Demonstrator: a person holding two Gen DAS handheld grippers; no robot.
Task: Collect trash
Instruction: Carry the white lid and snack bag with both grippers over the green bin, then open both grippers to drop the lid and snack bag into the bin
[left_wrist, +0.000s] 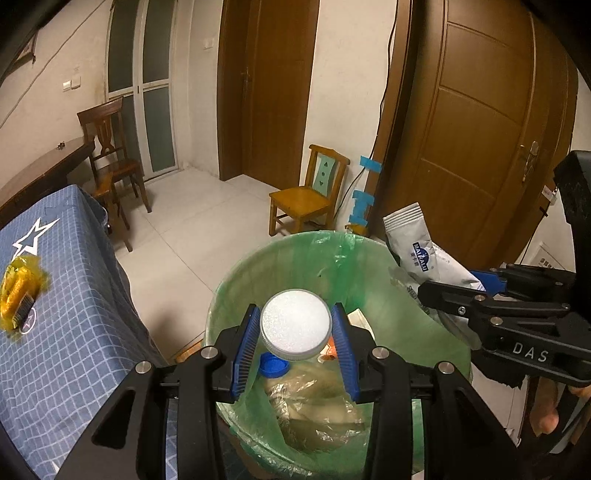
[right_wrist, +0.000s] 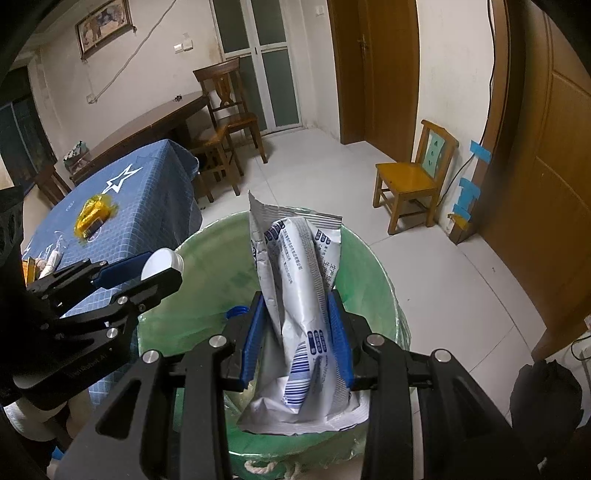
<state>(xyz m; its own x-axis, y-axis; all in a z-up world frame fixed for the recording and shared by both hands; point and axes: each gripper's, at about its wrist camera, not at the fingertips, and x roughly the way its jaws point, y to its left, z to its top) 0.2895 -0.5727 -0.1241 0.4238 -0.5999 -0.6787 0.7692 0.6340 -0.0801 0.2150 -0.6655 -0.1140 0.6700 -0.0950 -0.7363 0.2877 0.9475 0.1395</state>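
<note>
A round bin lined with a green bag (left_wrist: 295, 258) (right_wrist: 207, 266) stands on the floor below both grippers. My left gripper (left_wrist: 297, 334) is shut on a white screw cap (left_wrist: 295, 323) over the bin's mouth; the same cap (right_wrist: 162, 264) shows at the left of the right wrist view. My right gripper (right_wrist: 295, 336) is shut on a crumpled white and blue wrapper (right_wrist: 295, 295) above the bin; that wrapper (left_wrist: 417, 247) appears at the right of the left wrist view. Inside the bin lie a blue cap (left_wrist: 273, 364) and a clear plastic bag (left_wrist: 314, 402).
A table with a blue checked cloth (left_wrist: 66, 332) (right_wrist: 147, 192) stands left of the bin, with a yellow wrapper (left_wrist: 18, 288) (right_wrist: 92, 214) on it. A small wooden chair (left_wrist: 306, 192) (right_wrist: 410, 181) stands by the wall, a dark chair (left_wrist: 110, 155) further back. Brown doors line the right.
</note>
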